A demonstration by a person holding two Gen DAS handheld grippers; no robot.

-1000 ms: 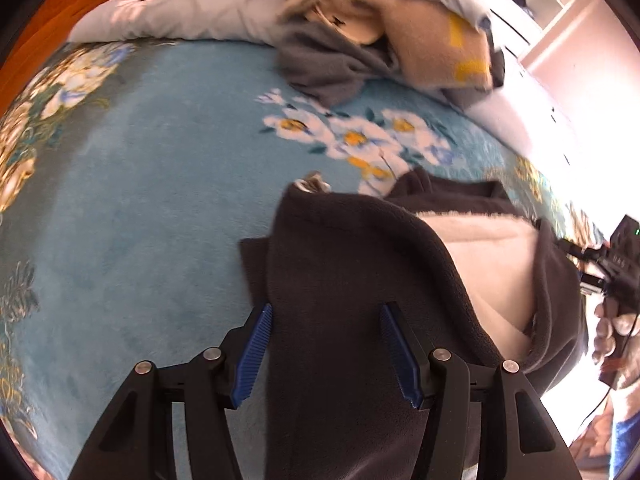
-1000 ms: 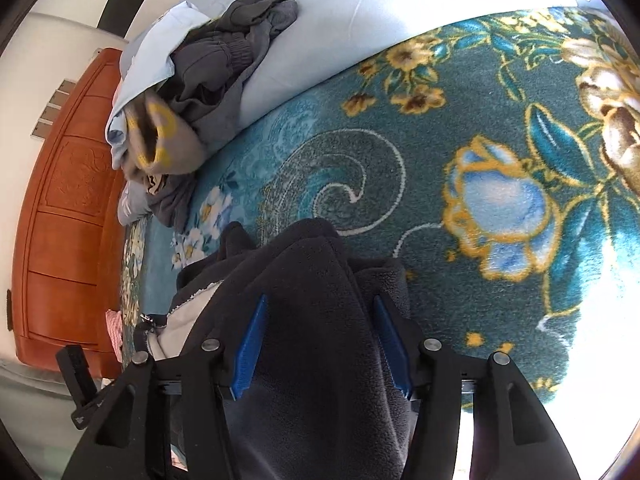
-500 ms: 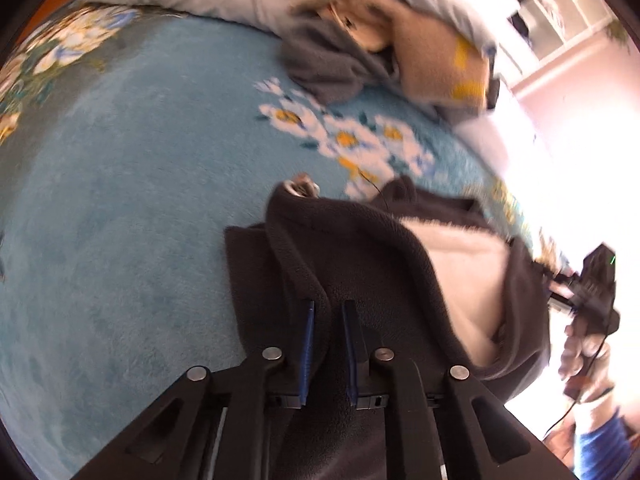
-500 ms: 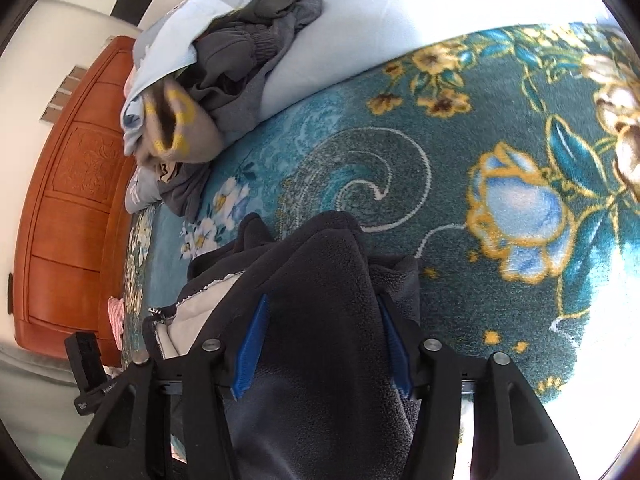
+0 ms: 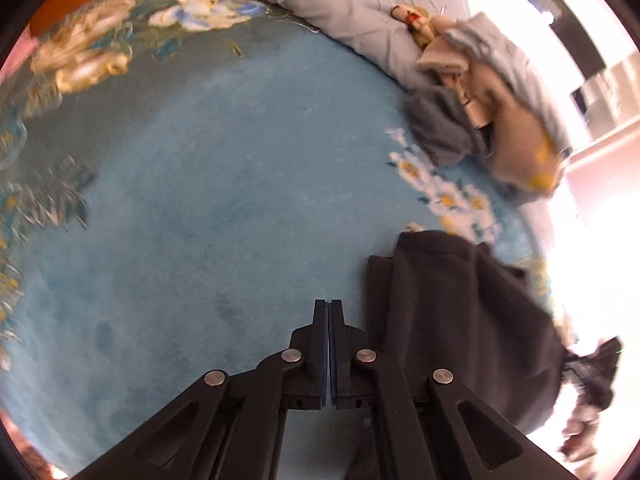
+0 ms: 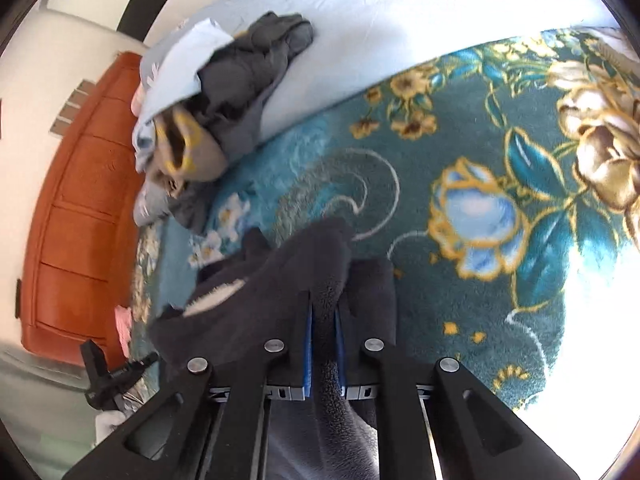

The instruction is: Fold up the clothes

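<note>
**Dark fleece, one-sided grip**

Our left tongs (image 5: pixel 328 312) are pressed together on nothing, over bare blue bedspread (image 5: pixel 200 200). The dark fleece (image 5: pixel 460 320) lies bunched just to their right. Our right tongs (image 6: pixel 323 320) pinch a fleece ridge. Risk, we judge: pulling from one side drags and twists the cloth, spoiling any crease.
</note>
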